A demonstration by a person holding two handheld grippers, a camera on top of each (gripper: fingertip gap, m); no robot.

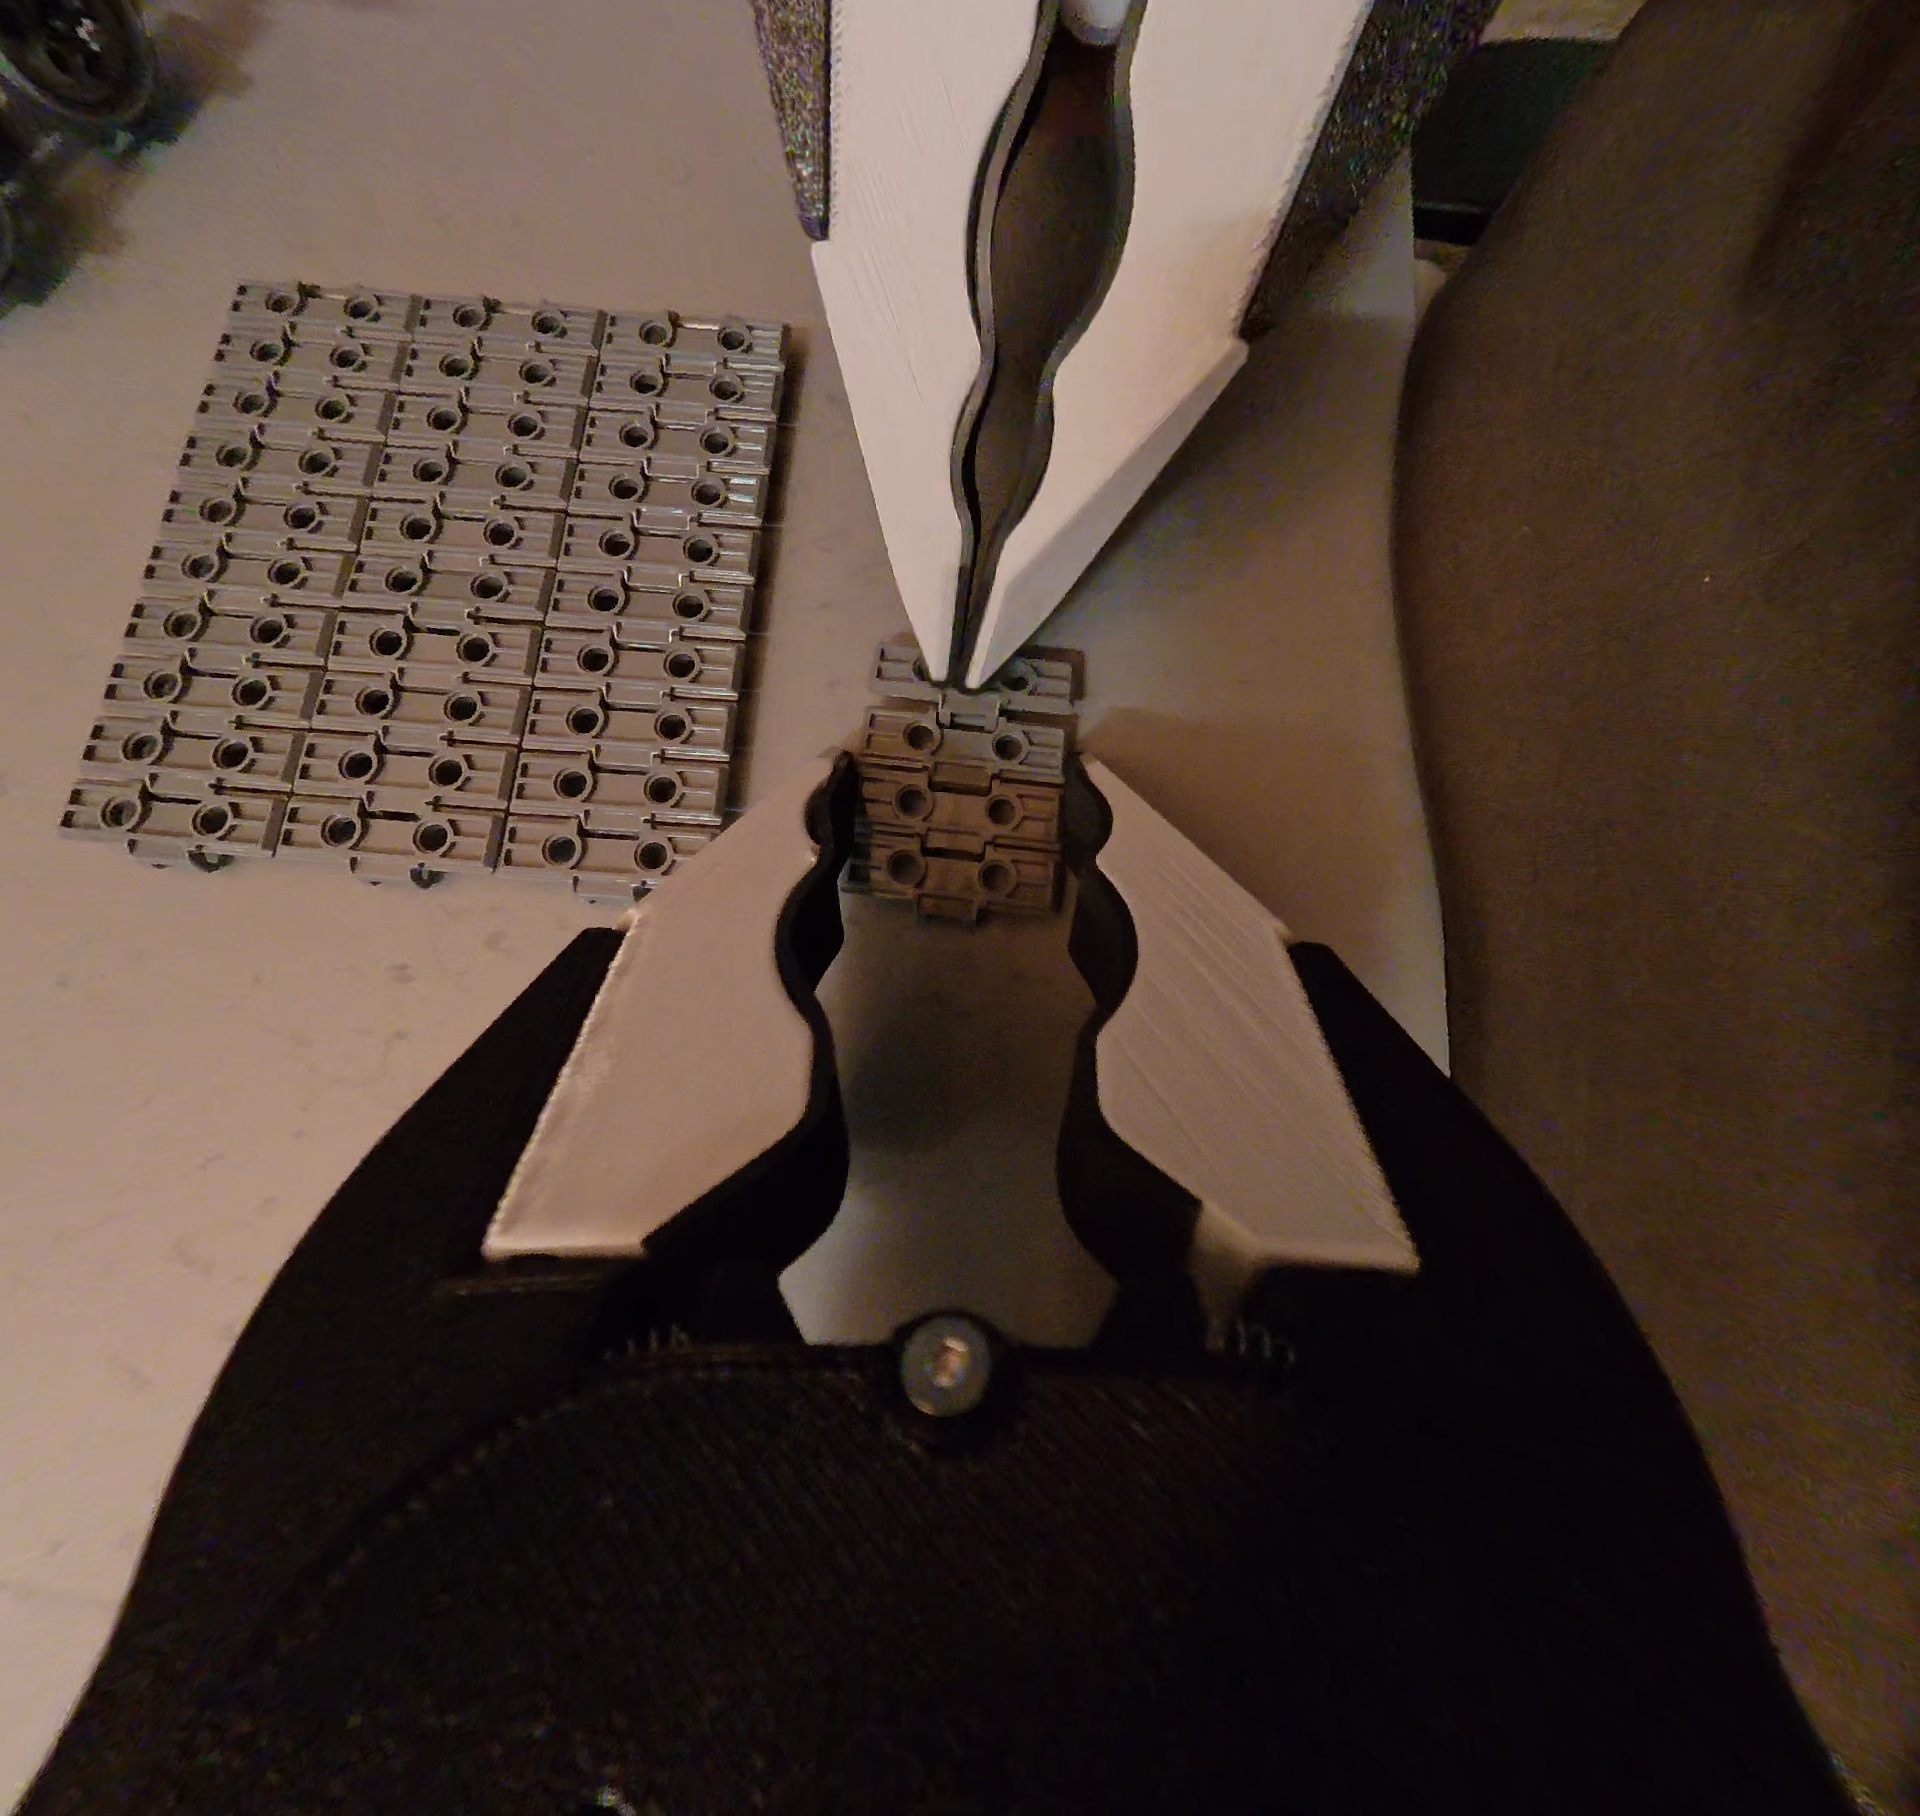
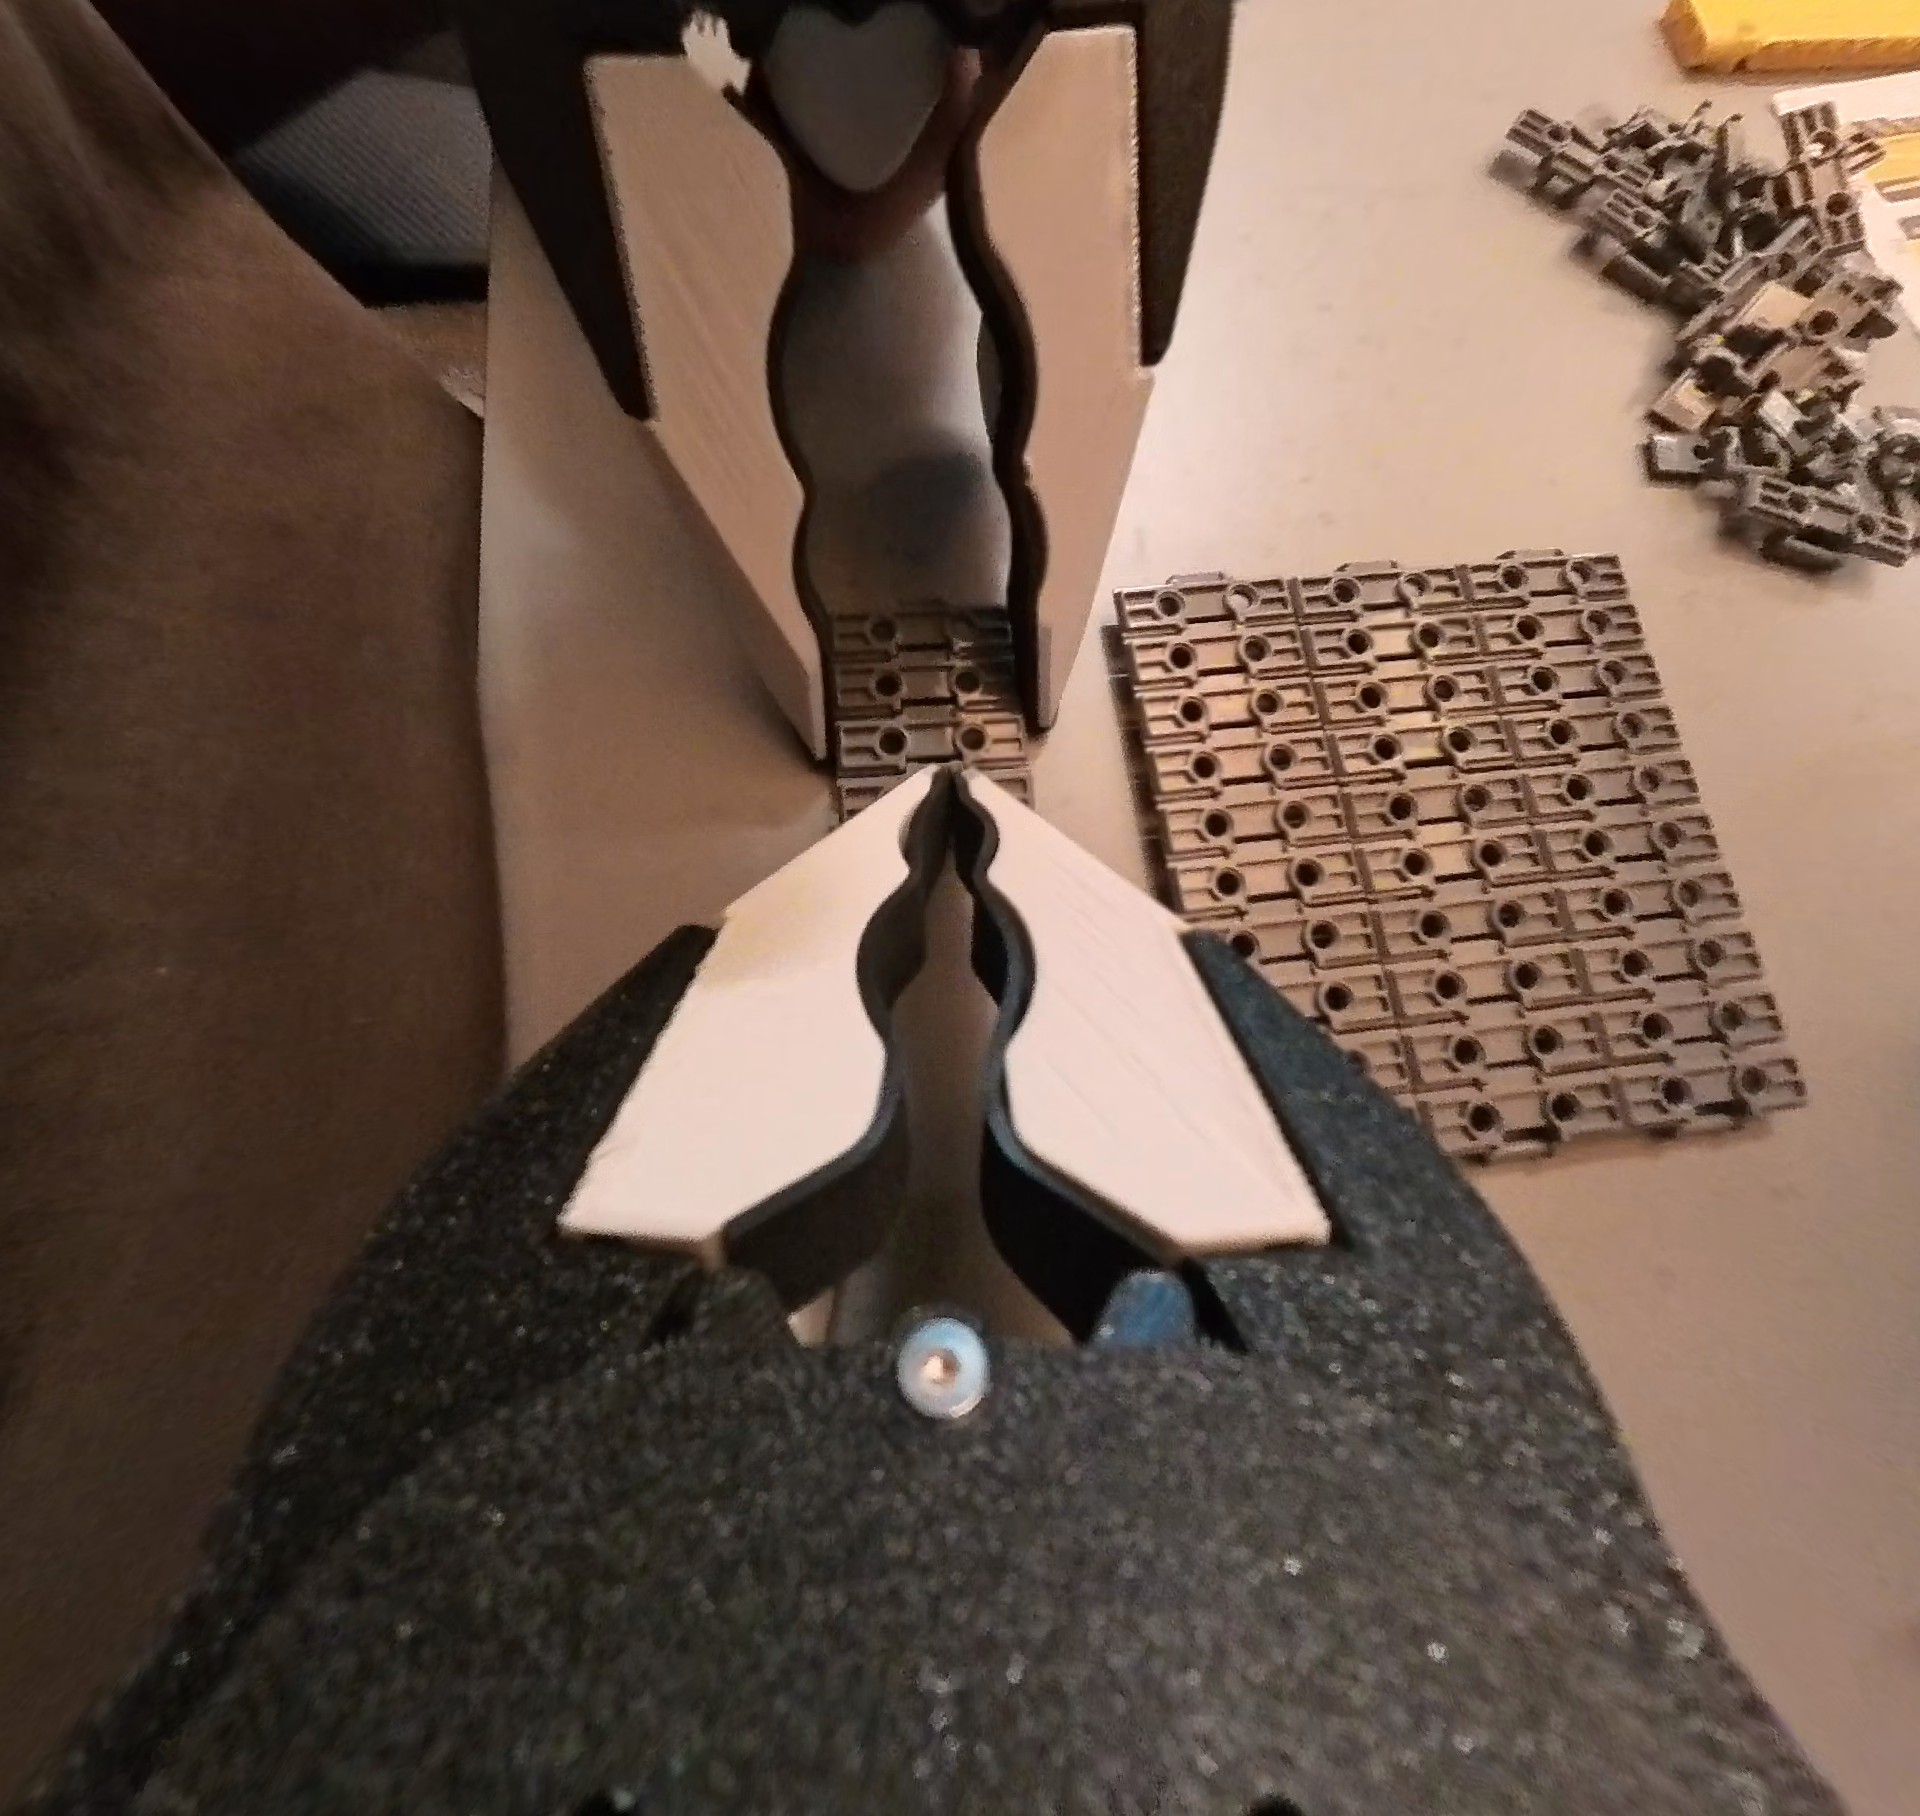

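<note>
A short strip of grey track links (image 1: 961,836) lies near the table's edge. My left gripper (image 1: 956,790), black with white fingers, is shut on the strip, one fingertip on each side. My right gripper (image 2: 951,779), with a speckled black body, is shut. Its tips touch the top of the strip's end link, the one farthest from the left gripper. In the left wrist view the right gripper (image 1: 958,675) comes in from the top. In the right wrist view the left gripper (image 2: 930,717) comes in from the top, around the strip (image 2: 925,665).
A flat mat of joined grey links (image 1: 436,582) lies beside the strip and also shows in the right wrist view (image 2: 1455,862). A pile of loose links (image 2: 1766,312), a yellow box (image 2: 1787,26) and a paper sheet (image 2: 1870,166) lie farther off. Brown fabric (image 1: 1662,831) borders the table edge. Only a small space, under 4 cm, lies between the two pairs of fingers.
</note>
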